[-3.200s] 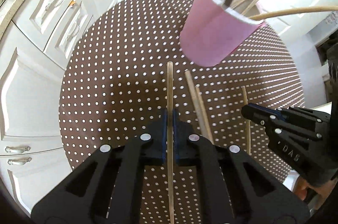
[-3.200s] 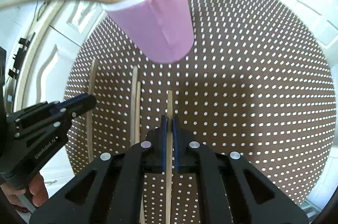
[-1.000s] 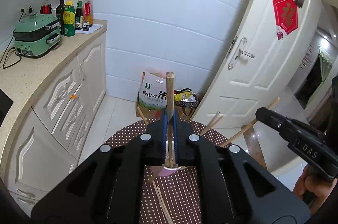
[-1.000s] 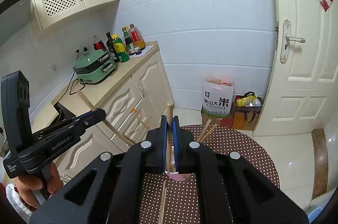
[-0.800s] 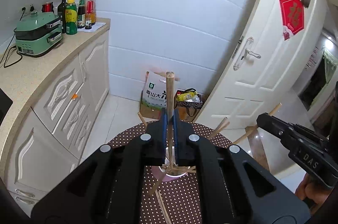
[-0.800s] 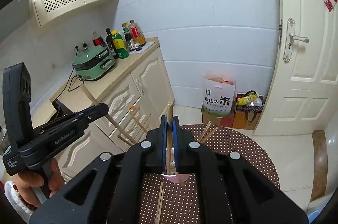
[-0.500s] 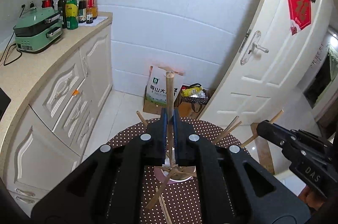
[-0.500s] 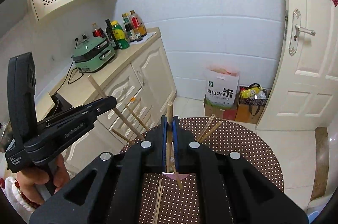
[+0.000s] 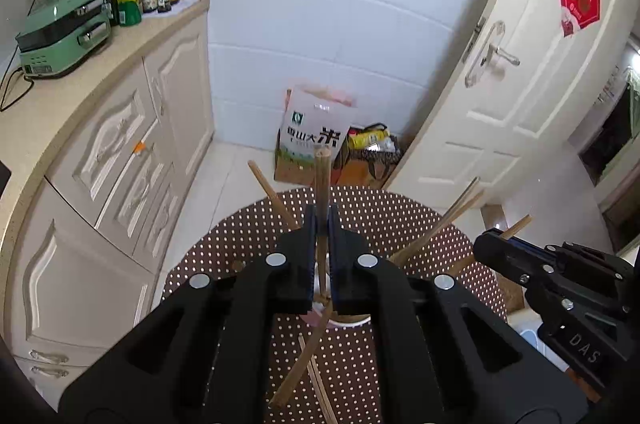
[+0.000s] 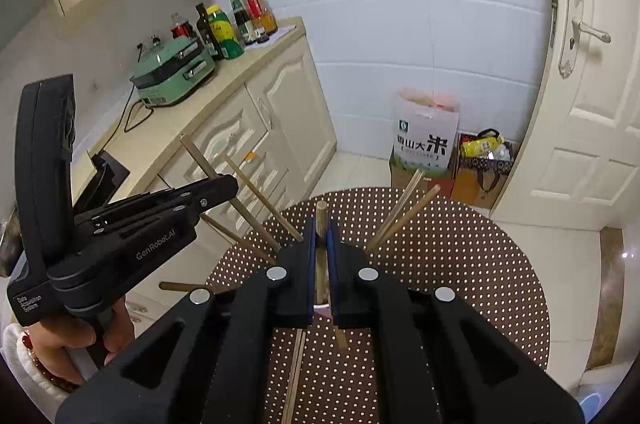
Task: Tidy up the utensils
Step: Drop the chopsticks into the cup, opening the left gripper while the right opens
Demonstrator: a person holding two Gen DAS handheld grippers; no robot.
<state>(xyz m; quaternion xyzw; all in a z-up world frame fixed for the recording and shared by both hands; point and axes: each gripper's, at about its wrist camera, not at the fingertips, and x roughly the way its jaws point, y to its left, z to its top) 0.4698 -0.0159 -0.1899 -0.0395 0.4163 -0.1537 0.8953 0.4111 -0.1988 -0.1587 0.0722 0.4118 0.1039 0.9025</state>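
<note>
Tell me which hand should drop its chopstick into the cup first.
Right, probably. The right fingers hold a chopstick with the cup centred beneath them; under the left fingers the cup sits slightly off-centre.

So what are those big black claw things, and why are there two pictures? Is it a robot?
It isn't a robot. A person holds a black grabbing tool in each hand, and each tool has a camera that looks out along its jaws. One picture comes from the left gripper, the other from the right gripper, so each one also sees the other tool off to the side.

Below them is a round table with a brown cloth with white dots. A cup stands on it with wooden chopsticks fanning out of it. More sticks lie loose on the cloth.

Each tool's jaws are shut on one chopstick, held upright over the cup: the left chopstick and the right chopstick.
</note>
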